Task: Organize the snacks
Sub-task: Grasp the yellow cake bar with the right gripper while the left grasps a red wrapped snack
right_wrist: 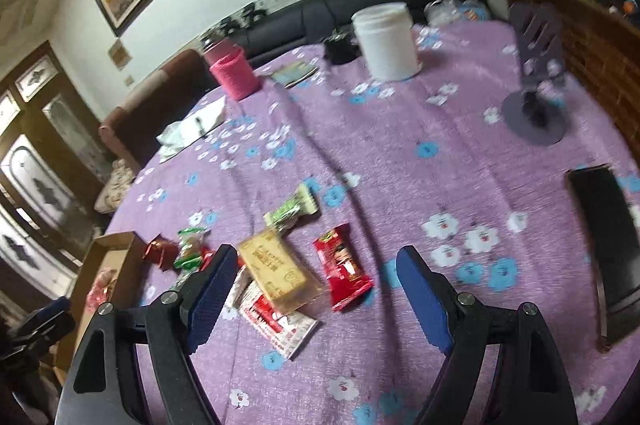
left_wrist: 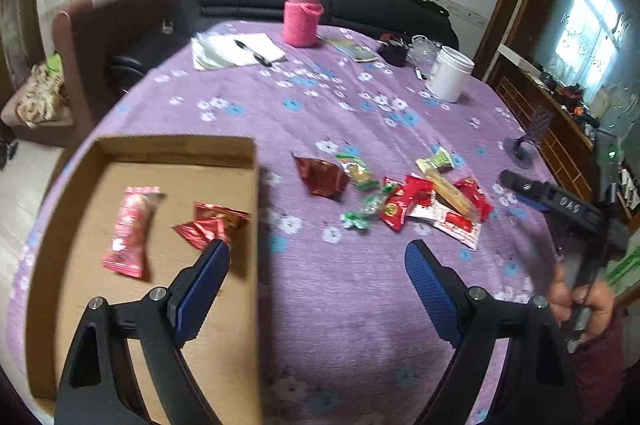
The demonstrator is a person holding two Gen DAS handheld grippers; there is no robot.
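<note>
Purple floral tablecloth (left_wrist: 360, 113) covers table; dark sofa (left_wrist: 360, 1) behind at 12 o'clock. Cardboard tray (left_wrist: 176, 145) sits at 9 o'clock in left wrist view, holding pink snack pkt (left_wrist: 130, 229) and red foil pkt (left_wrist: 212, 225), close but apart. Loose snack pile (left_wrist: 412, 197) lies on cloth at 2 o'clock of tray, well apart from it; incl. dark red foil pkt (left_wrist: 320, 177), green-wrapped candies (left_wrist: 358, 173), yellow bar (right_wrist: 276, 271), red pkt (right_wrist: 344, 265). Left gripper (left_wrist: 318, 261) jaws spread wide, nothing between, left finger over tray. Right gripper (right_wrist: 316, 273) jaws likewise released, empty, above pile. White jar (left_wrist: 450, 73), pink-sleeved bottle (left_wrist: 302, 13), pen (left_wrist: 252, 53) on paper, phone stand (right_wrist: 536, 113) at far side.
</note>
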